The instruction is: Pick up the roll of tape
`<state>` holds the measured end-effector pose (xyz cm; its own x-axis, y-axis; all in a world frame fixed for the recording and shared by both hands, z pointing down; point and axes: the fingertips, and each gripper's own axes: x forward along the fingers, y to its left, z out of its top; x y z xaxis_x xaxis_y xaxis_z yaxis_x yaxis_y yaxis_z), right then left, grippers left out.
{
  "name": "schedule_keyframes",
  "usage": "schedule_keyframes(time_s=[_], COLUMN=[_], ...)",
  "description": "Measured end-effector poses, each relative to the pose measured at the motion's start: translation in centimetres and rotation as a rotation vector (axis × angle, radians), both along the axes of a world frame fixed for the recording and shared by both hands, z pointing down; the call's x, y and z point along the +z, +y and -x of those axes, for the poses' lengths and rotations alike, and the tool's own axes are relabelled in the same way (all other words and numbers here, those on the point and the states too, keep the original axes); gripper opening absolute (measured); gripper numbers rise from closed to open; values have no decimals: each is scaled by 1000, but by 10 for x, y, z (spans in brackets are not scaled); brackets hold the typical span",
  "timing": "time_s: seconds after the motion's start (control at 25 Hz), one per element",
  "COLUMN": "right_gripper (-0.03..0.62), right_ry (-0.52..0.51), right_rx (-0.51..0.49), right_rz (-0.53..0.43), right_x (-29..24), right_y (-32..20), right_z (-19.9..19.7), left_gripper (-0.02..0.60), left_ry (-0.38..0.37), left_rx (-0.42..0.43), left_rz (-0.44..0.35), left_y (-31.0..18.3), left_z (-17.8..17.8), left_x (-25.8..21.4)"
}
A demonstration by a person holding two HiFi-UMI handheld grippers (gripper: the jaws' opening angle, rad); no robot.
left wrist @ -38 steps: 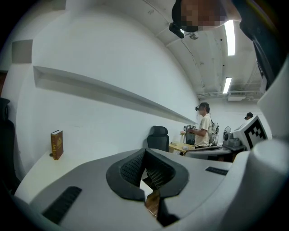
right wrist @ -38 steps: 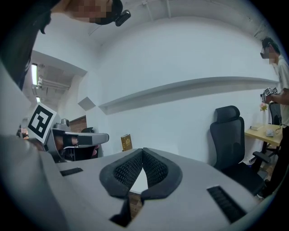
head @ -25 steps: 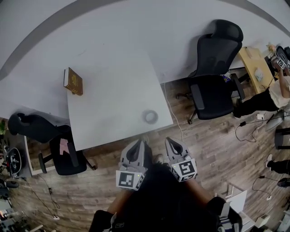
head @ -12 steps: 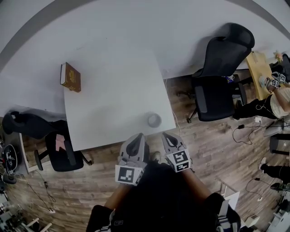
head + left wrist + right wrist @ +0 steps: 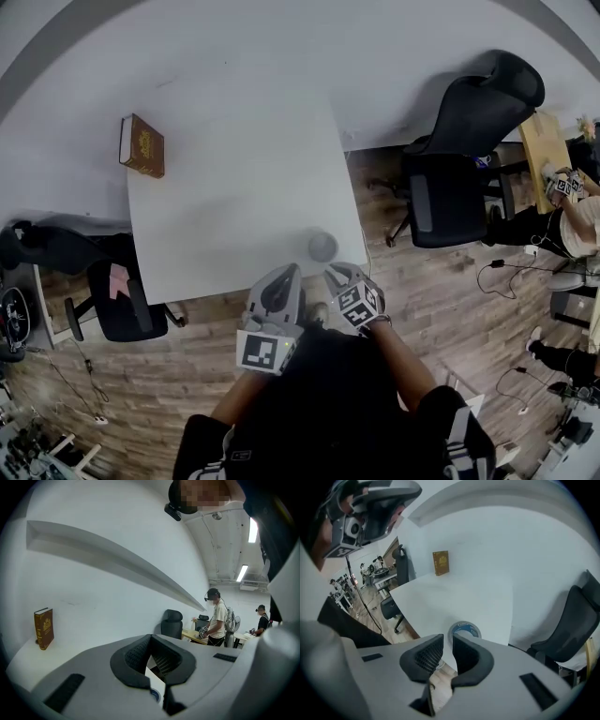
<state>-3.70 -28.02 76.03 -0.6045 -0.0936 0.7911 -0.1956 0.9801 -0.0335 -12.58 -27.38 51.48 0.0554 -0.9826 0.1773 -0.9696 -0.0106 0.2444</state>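
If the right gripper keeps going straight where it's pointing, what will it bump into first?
Most likely the roll of tape. It lies on the white table just past the right gripper, near the table's edge. Height is hard to judge, so that edge could come first.

We get bright, even light, with ceiling strips (image 5: pixel 243 573) glaring. Fisheye bends every edge, corners darken, and the left hand-held gripper (image 5: pixel 150 638) blurs close up.

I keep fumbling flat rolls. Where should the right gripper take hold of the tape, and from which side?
The tape lies flat on the table, hole up, so probably grip its wall: one jaw in the hole, one outside. Come from above at its near edge, which faces the right gripper.
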Motion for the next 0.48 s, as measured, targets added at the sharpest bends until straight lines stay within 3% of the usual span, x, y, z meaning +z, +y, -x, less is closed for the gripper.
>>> schedule_keyframes(time_s=[0.16, 0.48], right_gripper=[86, 92], right_ry=[86, 282], right_rx=[-101, -376], right_rz=[-5, -178], right_x=[26, 63], right_y=[-1, -4], right_z=[5, 11], left_gripper=[17, 17], left_ry=[1, 8], left_rx=[-4, -11], left_rz=[13, 21], left_y=[-6, -15], left_z=[11, 28], left_x=[6, 12])
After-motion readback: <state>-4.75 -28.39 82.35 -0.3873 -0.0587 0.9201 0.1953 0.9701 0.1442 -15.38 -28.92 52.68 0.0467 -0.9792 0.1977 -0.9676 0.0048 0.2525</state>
